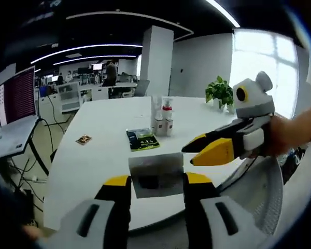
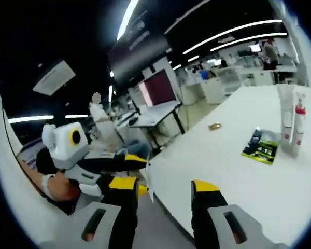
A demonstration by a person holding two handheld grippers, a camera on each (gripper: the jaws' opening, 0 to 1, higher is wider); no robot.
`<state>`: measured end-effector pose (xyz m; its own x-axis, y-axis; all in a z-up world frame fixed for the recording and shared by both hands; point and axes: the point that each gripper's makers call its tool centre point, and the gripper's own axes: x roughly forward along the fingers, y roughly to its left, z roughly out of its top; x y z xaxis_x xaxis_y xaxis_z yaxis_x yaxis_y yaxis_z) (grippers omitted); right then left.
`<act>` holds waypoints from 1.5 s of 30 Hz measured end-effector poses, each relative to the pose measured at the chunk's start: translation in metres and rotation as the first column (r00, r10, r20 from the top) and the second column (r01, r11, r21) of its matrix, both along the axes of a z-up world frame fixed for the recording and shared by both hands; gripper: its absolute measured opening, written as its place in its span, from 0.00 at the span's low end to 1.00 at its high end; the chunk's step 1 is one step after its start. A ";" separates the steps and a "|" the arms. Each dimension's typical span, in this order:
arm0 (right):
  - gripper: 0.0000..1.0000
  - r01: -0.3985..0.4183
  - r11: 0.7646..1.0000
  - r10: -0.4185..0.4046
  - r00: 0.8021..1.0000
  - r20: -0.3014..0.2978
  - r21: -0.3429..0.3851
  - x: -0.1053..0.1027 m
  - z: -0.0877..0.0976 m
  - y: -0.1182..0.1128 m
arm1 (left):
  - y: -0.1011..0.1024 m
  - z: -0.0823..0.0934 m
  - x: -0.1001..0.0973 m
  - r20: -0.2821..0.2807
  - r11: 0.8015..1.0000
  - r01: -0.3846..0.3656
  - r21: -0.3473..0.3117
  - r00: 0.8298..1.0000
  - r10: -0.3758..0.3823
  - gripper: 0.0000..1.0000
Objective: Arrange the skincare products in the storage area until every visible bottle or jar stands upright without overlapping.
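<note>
Three skincare bottles (image 1: 162, 117) stand upright and close together near the middle of the white table (image 1: 101, 155); one has a red collar under a pump. They also stand at the far right in the right gripper view (image 2: 291, 124). My left gripper (image 1: 156, 180) hangs open over the table's near edge, well short of the bottles and holding nothing. My right gripper (image 2: 164, 185) is open and bare too, off the table's corner (image 2: 223, 174). It comes in from the right in the left gripper view (image 1: 191, 152), held by a hand. The left gripper (image 2: 141, 161) shows at the left of the right gripper view.
A green-and-black packet (image 1: 142, 139) lies flat just in front of the bottles. A small brown item (image 1: 83, 139) lies to the left. A grey flat rectangle (image 1: 156, 174) sits near the front edge. A potted plant (image 1: 220, 93) stands at the back right. Desks and a monitor stand beyond.
</note>
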<state>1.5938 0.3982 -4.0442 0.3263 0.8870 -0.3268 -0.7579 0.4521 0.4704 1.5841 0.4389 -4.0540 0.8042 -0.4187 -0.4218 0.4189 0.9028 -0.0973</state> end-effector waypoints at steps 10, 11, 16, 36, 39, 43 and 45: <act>0.20 -0.069 0.998 0.069 0.994 -0.085 0.000 -0.009 -0.007 0.020 | -0.007 0.000 -0.004 0.001 0.999 0.032 0.014 0.999 -0.032 0.35; 0.18 -0.075 0.997 0.073 0.993 -0.091 -0.010 -0.009 -0.010 0.021 | -0.008 -0.001 -0.005 0.001 0.999 0.039 0.023 0.999 -0.039 0.35; 0.02 -0.105 0.994 0.103 0.987 -0.123 -0.015 -0.014 -0.014 0.022 | -0.008 -0.003 -0.005 0.002 0.998 0.049 0.037 0.999 -0.050 0.34; 0.00 -0.035 0.997 0.046 0.984 -0.170 0.070 0.000 -0.005 -0.001 | -0.012 0.009 -0.008 -0.021 0.988 0.086 -0.125 0.996 -0.089 0.39; 0.00 -0.056 0.994 0.072 0.983 -0.172 0.099 -0.003 0.001 -0.004 | -0.010 0.019 -0.007 -0.028 0.968 0.079 -0.240 0.996 -0.088 0.39; 0.00 -0.103 0.984 0.126 0.979 -0.162 0.144 -0.010 0.013 -0.005 | -0.006 0.031 -0.006 -0.041 0.917 0.071 -0.392 0.995 -0.095 0.38; 0.00 -0.123 0.979 0.148 0.977 -0.156 0.161 -0.013 0.017 -0.004 | -0.006 0.034 -0.007 -0.038 0.900 0.080 -0.427 0.994 -0.106 0.38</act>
